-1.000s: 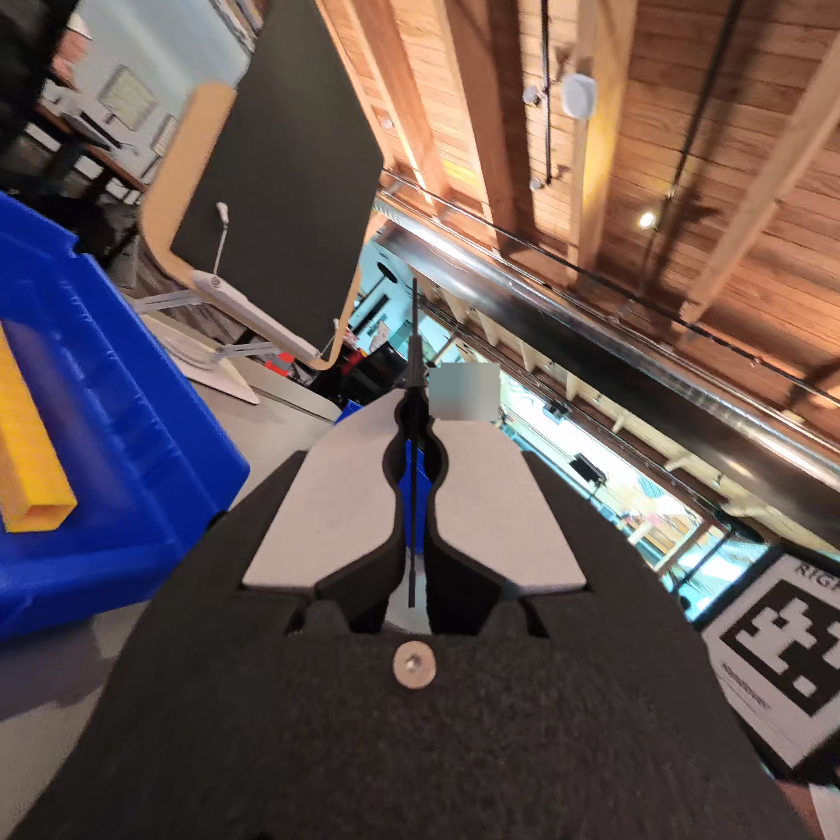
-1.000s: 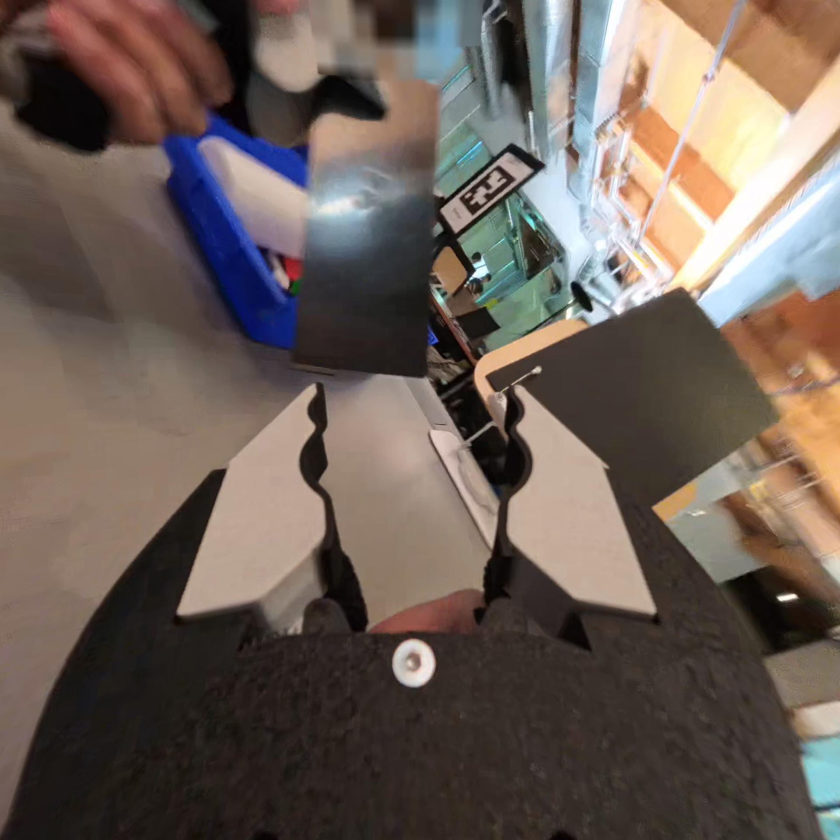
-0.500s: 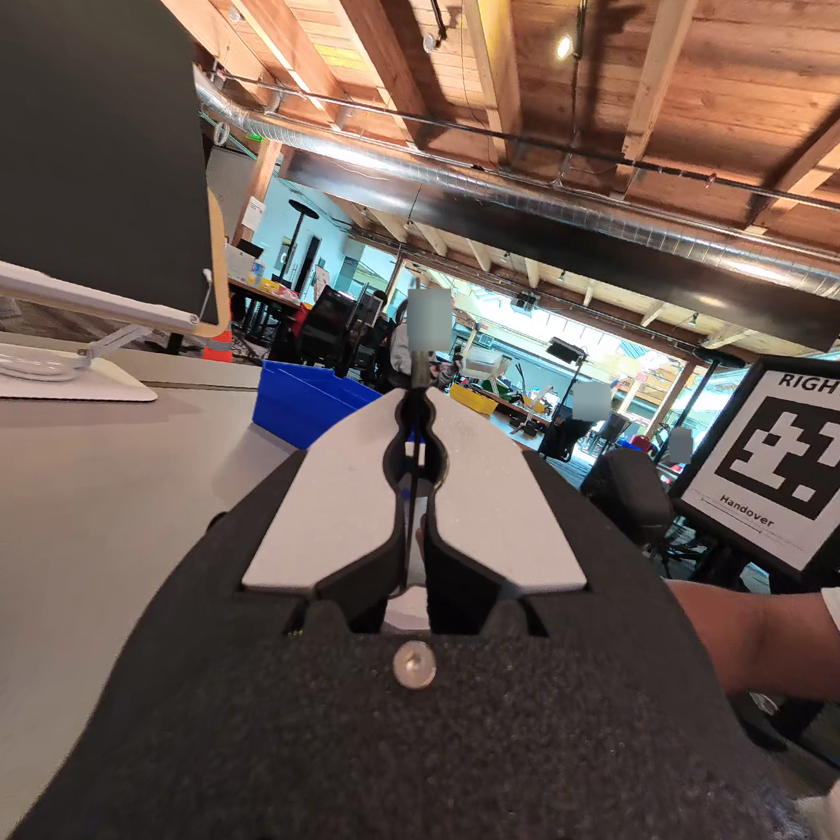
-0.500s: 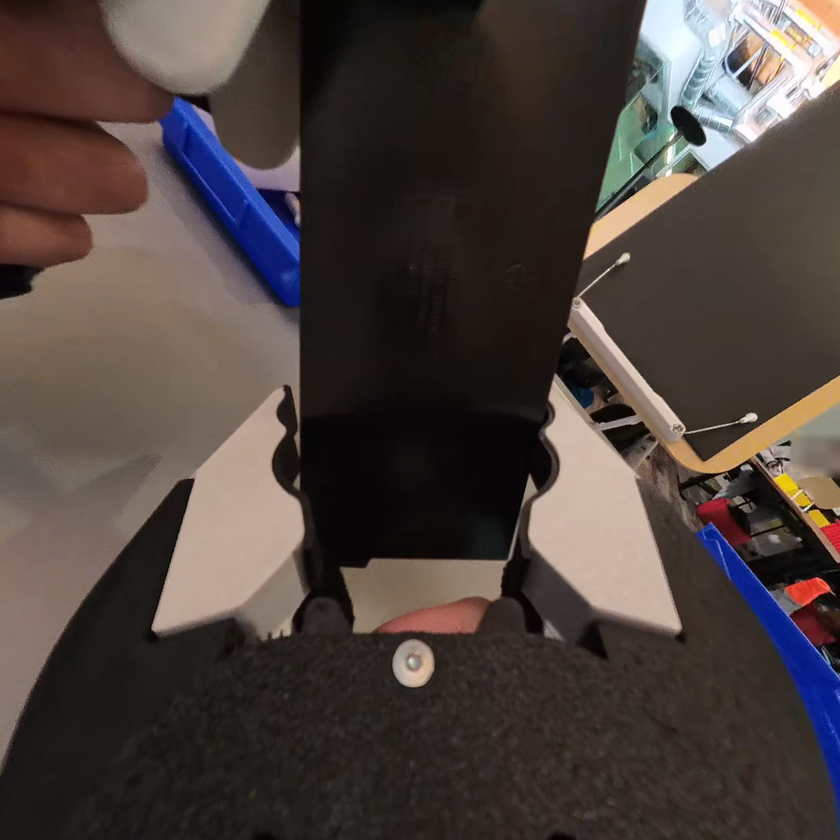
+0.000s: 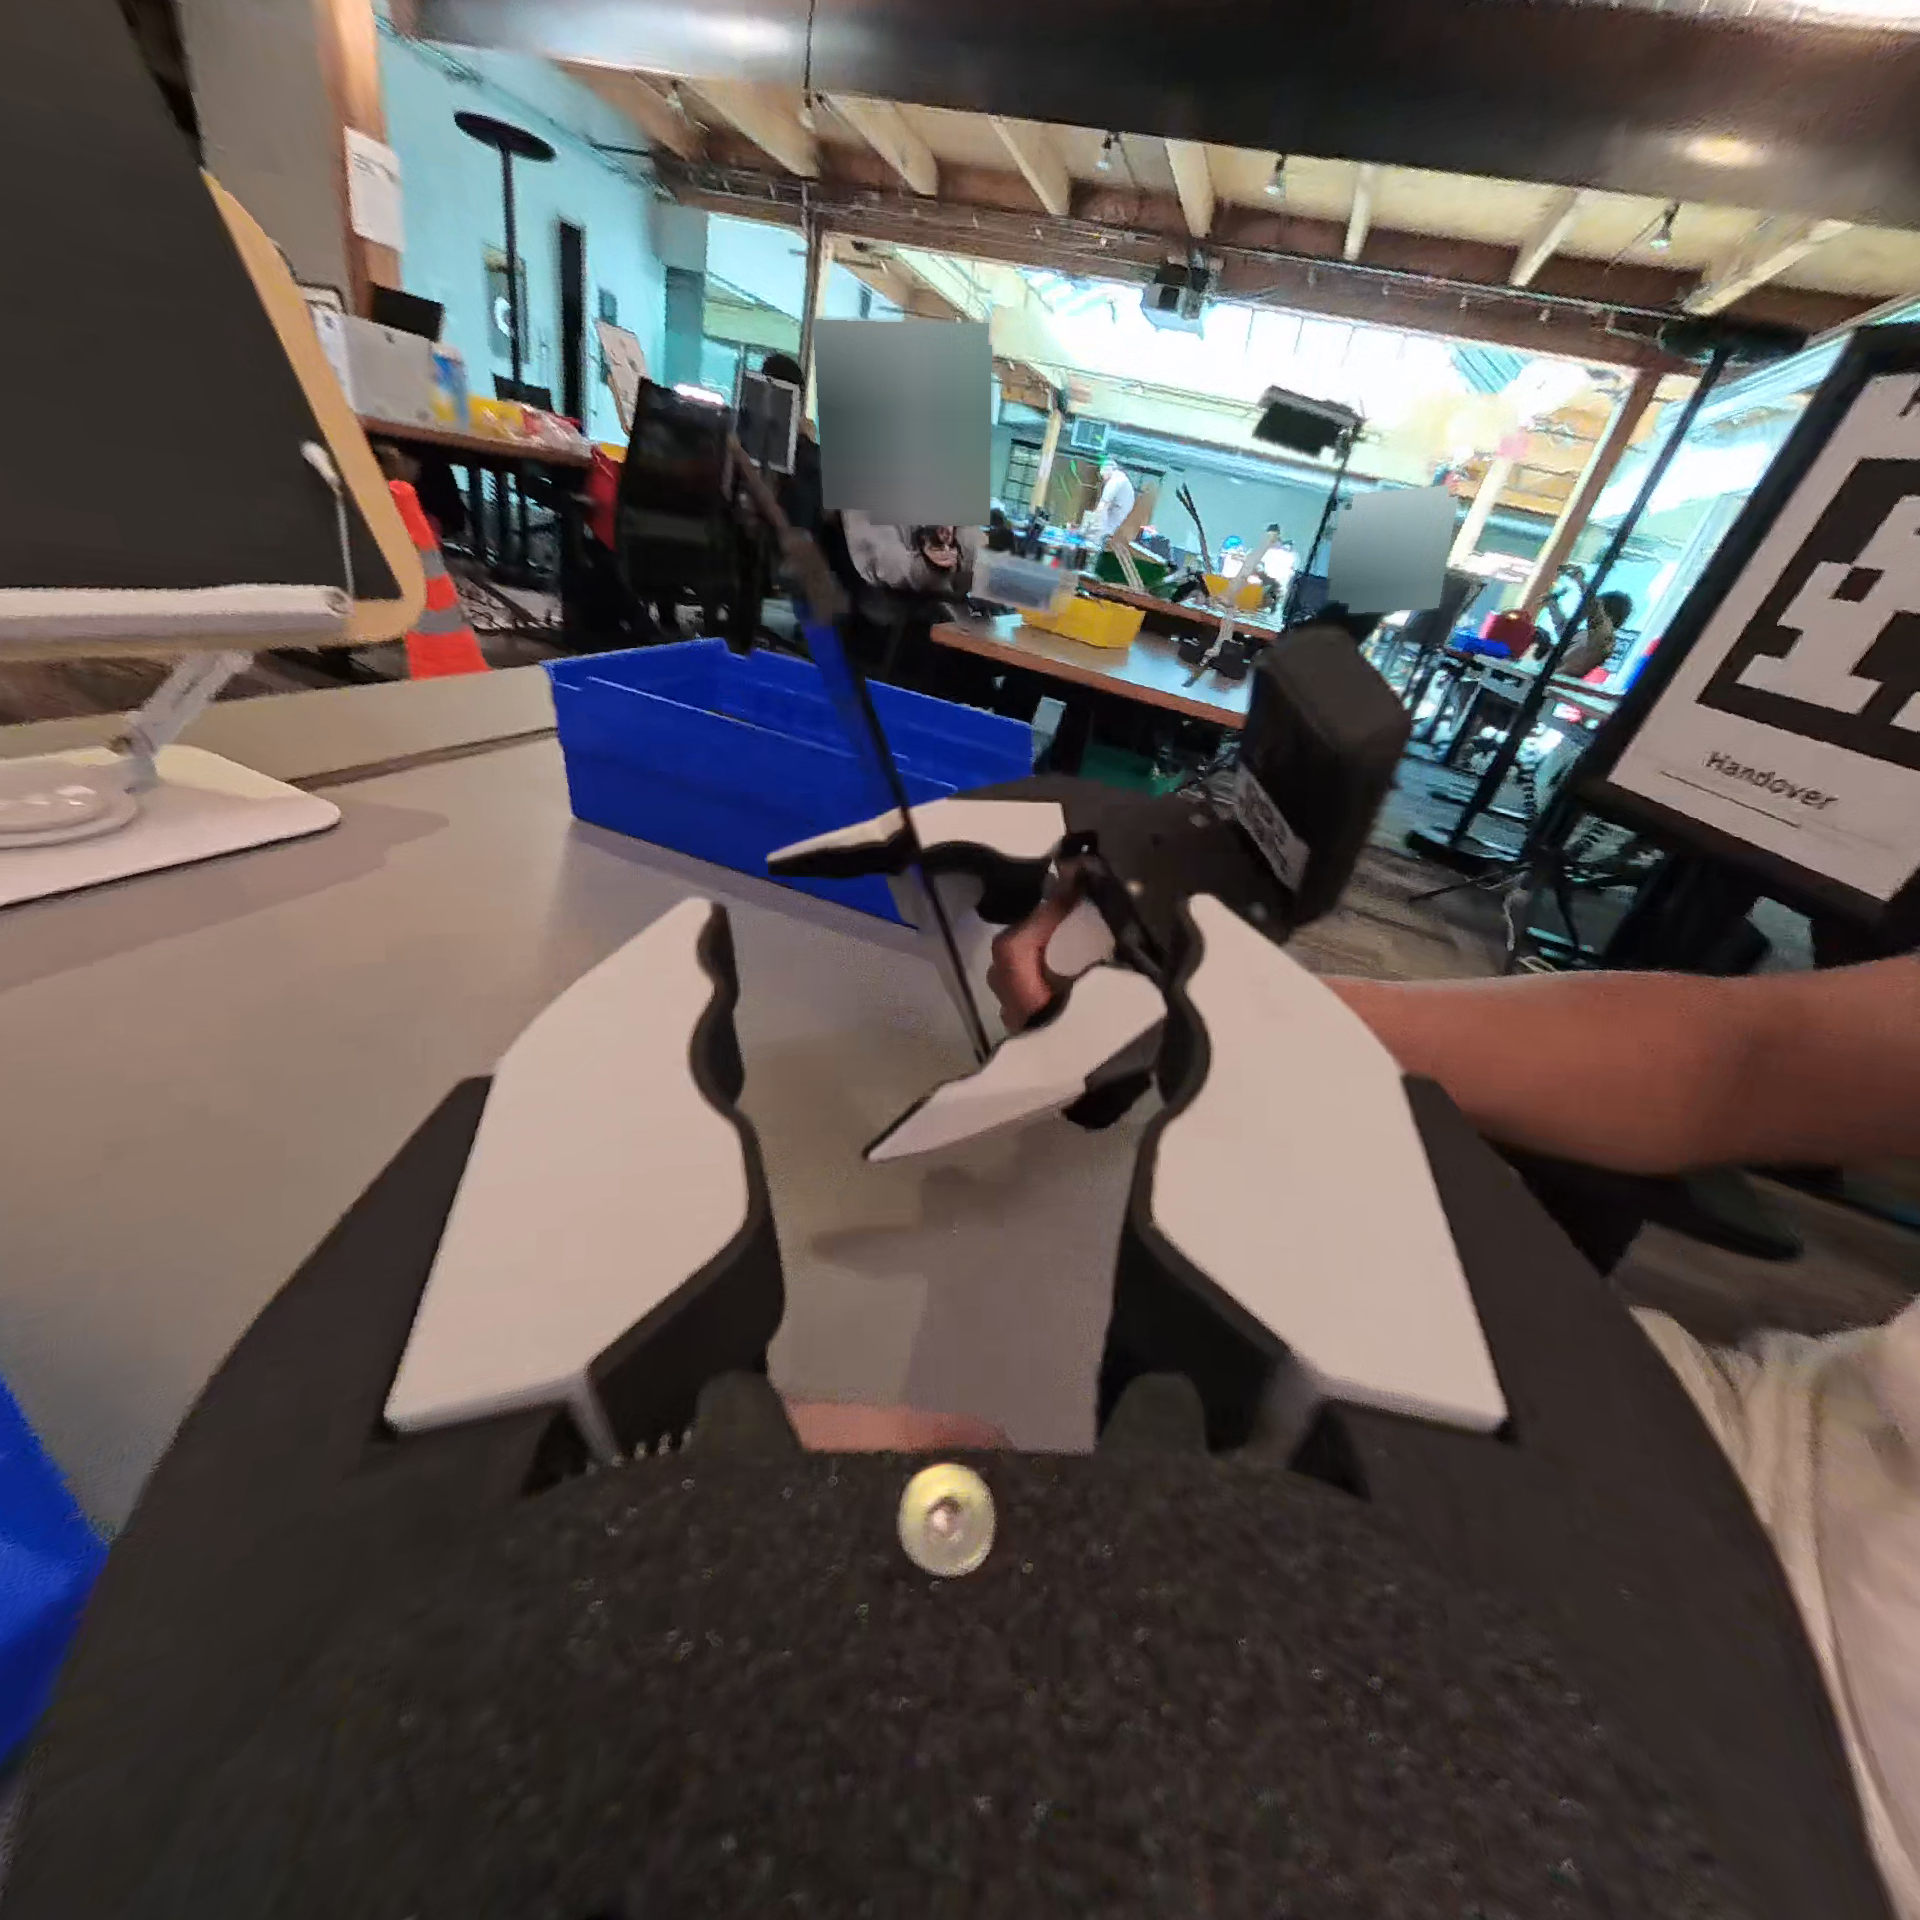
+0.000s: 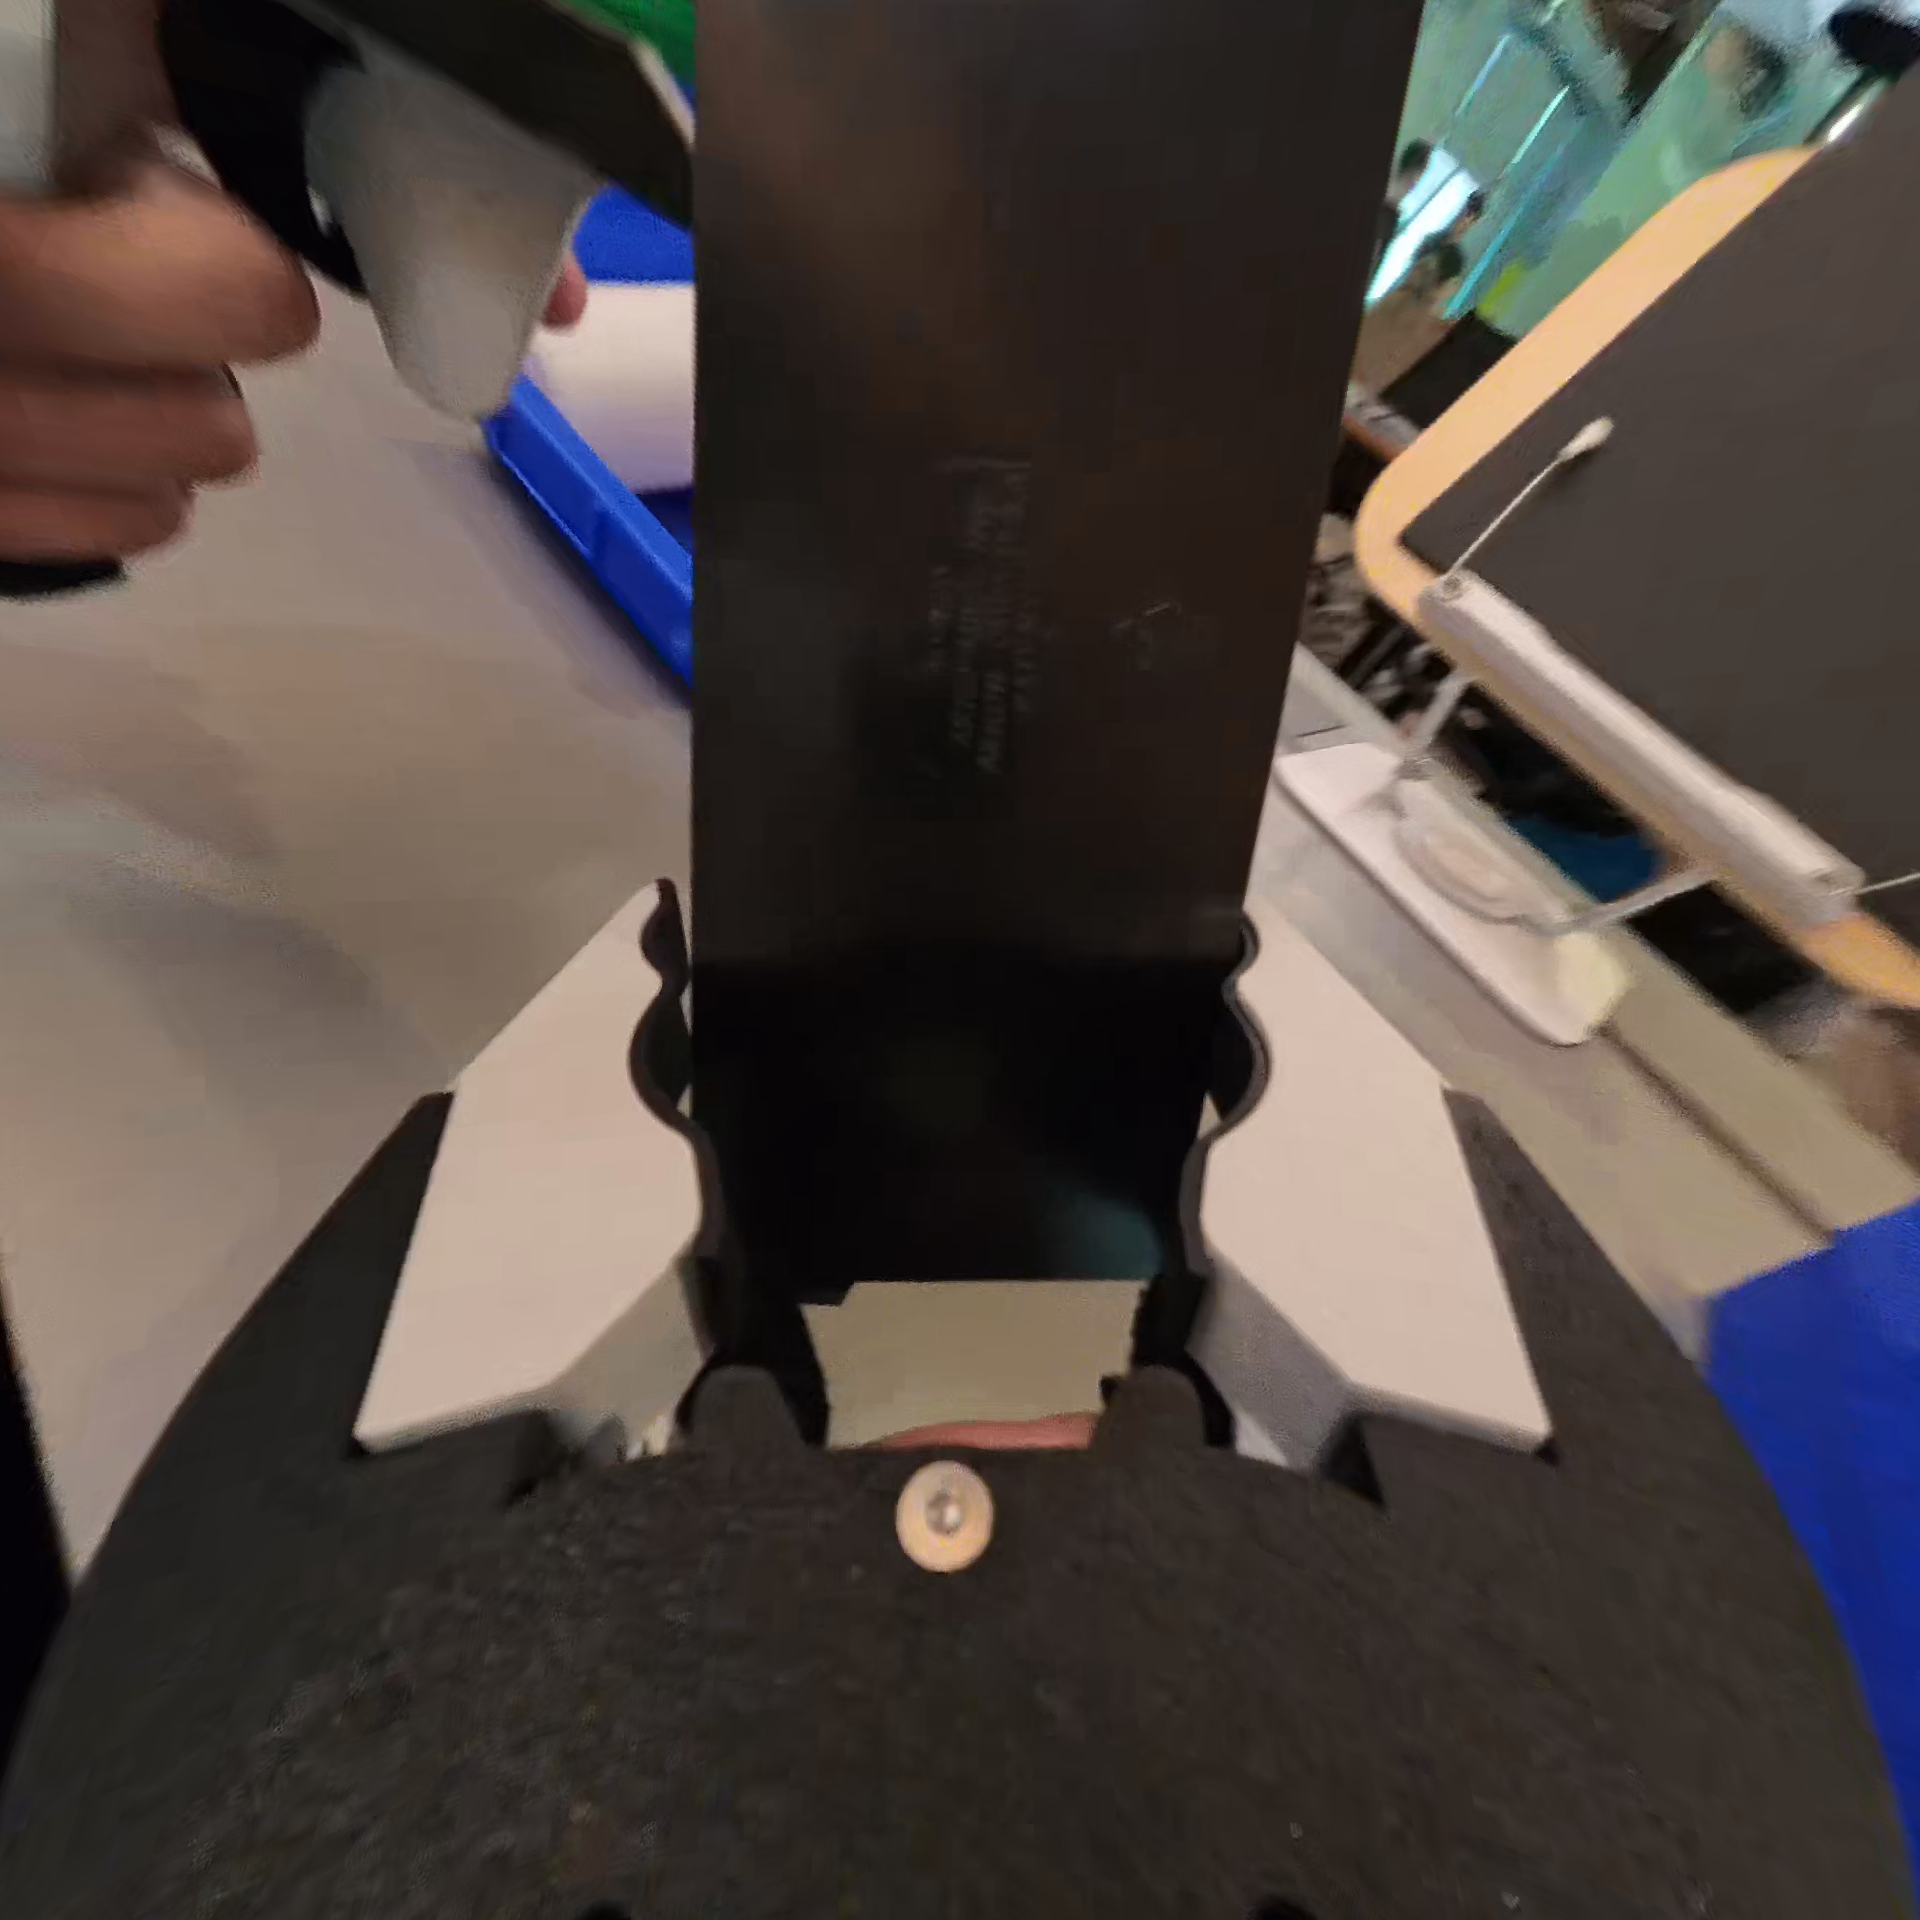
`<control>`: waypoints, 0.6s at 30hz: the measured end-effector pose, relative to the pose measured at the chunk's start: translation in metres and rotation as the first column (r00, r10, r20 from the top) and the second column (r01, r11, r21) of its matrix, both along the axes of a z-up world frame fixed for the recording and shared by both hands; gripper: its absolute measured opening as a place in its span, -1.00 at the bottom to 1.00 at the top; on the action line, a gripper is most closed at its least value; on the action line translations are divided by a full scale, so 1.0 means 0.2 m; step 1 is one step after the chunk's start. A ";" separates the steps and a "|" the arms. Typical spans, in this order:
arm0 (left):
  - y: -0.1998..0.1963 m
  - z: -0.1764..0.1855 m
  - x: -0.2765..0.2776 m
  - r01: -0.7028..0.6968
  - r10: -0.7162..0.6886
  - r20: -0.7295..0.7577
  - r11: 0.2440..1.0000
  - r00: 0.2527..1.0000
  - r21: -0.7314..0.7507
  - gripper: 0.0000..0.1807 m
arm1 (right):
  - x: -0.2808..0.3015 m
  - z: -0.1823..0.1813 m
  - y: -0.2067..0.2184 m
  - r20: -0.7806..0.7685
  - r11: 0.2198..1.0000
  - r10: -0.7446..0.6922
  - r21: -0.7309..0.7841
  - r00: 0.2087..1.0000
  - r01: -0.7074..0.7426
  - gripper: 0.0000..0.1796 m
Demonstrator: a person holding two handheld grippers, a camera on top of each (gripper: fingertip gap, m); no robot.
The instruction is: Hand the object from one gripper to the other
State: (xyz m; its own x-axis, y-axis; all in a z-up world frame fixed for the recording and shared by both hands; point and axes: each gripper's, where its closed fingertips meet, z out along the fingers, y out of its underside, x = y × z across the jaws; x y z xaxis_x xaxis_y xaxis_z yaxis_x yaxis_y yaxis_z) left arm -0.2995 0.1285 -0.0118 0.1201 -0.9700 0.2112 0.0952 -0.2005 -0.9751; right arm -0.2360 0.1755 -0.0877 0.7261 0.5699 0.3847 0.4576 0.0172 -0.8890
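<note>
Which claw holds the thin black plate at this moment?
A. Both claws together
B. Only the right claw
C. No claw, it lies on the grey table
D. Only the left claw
B: the right claw has its fingers closed on the edges of the thin black plate, while the left claw stands open and empty, apart from the plate.

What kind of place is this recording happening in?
Probably a shared workshop or lab: exposed timber ceiling beams, long worktables with yellow bins, and a blue parts bin on the grey table.
</note>
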 end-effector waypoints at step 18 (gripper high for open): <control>-0.12 -0.01 0.11 0.167 -0.166 0.026 0.960 0.986 -0.226 0.45 | -0.50 0.01 -0.47 -0.633 0.647 0.412 -0.303 0.655 -0.700 0.13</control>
